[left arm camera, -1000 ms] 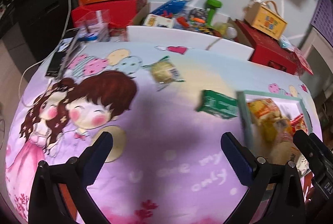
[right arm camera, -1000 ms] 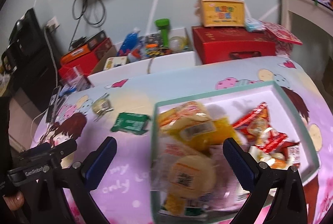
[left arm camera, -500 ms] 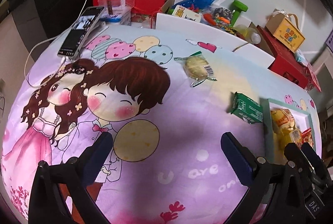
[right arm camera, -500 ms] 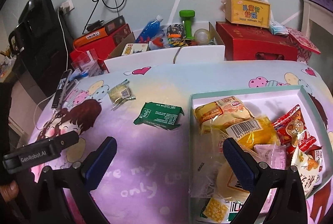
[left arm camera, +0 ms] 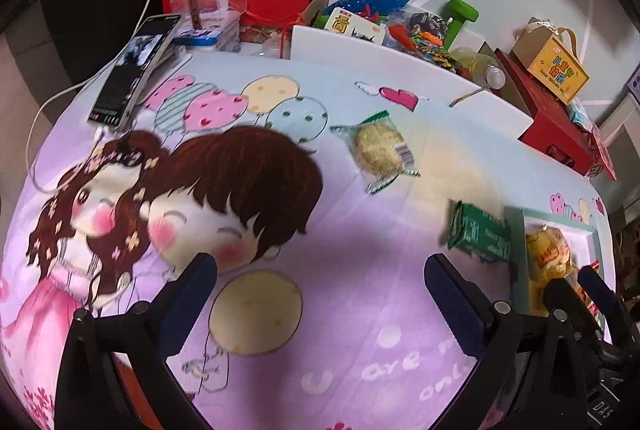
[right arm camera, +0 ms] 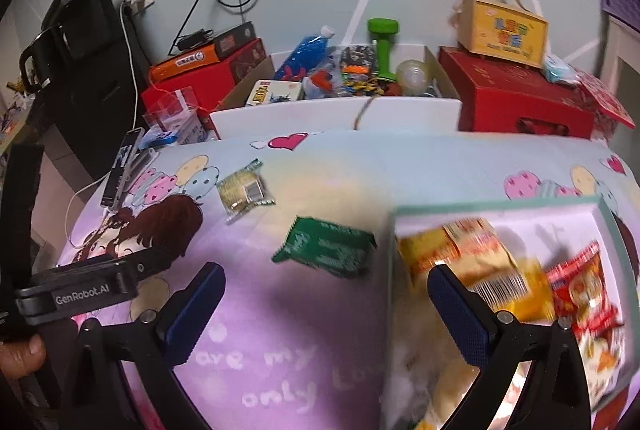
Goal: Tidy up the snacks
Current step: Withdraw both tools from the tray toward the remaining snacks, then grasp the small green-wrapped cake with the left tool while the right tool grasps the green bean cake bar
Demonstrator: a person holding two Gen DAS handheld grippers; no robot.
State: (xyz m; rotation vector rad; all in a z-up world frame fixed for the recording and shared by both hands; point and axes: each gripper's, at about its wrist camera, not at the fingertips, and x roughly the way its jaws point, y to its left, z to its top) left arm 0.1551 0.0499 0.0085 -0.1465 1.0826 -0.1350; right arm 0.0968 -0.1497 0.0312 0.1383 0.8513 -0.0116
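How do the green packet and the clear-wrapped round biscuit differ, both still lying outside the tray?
The green packet is opaque and rectangular; the round biscuit shows through a clear wrapper with a barcode. The green packet lies right beside the tray; the biscuit lies farther off, near the printed balloons. Both rest flat on the cartoon cloth, held by neither gripper.

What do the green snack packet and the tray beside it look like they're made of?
Green snack packet: probably thin plastic film with a printed finish, given its crimped zigzag end seal and crumpled faces. Tray: stiff, matte, pale green rim with white inside; it looks like cardboard or plastic, but motion blur leaves that open.
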